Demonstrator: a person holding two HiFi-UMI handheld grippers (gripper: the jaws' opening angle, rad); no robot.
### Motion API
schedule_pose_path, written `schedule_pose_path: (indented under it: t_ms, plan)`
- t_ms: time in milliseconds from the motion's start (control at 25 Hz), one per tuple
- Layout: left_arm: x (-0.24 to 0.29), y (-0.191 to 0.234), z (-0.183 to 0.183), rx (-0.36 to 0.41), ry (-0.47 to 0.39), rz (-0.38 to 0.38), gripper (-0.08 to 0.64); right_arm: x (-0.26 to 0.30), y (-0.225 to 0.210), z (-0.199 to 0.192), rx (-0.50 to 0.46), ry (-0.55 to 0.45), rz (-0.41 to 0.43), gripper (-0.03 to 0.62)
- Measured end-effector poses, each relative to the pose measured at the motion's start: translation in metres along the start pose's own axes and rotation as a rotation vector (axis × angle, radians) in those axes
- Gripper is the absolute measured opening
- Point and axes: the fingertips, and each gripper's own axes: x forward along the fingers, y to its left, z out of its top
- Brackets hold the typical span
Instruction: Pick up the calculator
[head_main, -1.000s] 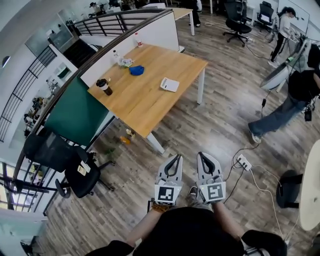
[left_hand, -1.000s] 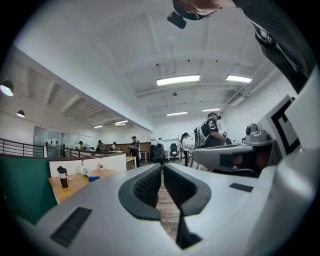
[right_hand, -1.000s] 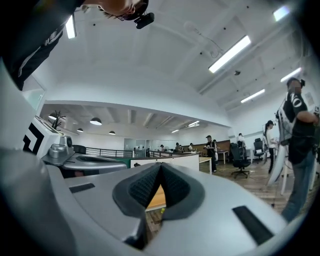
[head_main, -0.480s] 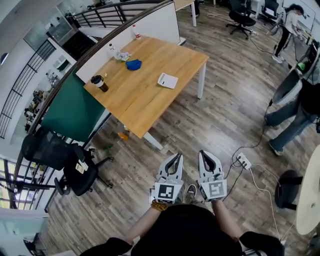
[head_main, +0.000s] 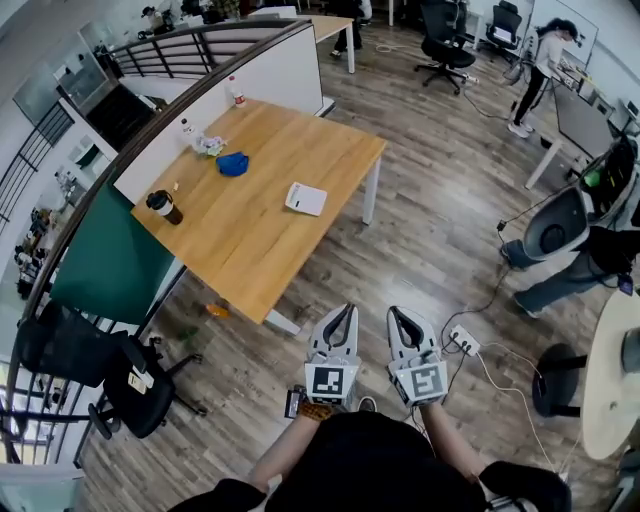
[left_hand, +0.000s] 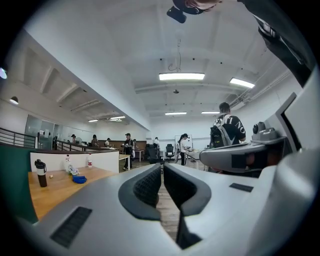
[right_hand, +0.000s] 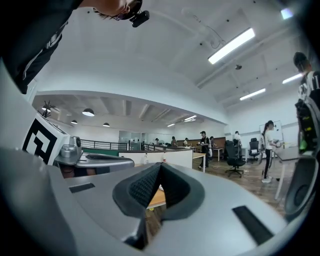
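The left gripper (head_main: 344, 310) and right gripper (head_main: 394, 312) are held level, jaws pressed together, with nothing between them. Since a second ago the table (head_main: 255, 265) has been brought nearer, and its near corner now lies just beside the left gripper. The approach is judged under way, the jaws not yet opened. Off the table's right side, open floor is offered, apart from a power strip (head_main: 462, 340). The calculator (head_main: 306, 198) lies flat near the table's right edge.
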Motion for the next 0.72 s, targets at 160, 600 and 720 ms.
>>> schedule_pose_path:
  t_ms: [160,600,720]
  plan:
    - [0.024,0.026,0.012,-0.025,-0.043,0.019,0.035,0.031,0.005,0.018,-0.062,0.024,0.005,0.006]
    - [0.028,0.127,0.006,-0.076,-0.058,0.153,0.035,0.116,0.048,0.036,-0.184,0.068,0.103,0.006]
    - [0.026,0.150,0.003,-0.080,-0.052,0.191,0.035,0.135,0.059,0.042,-0.184,0.062,0.122,0.006]
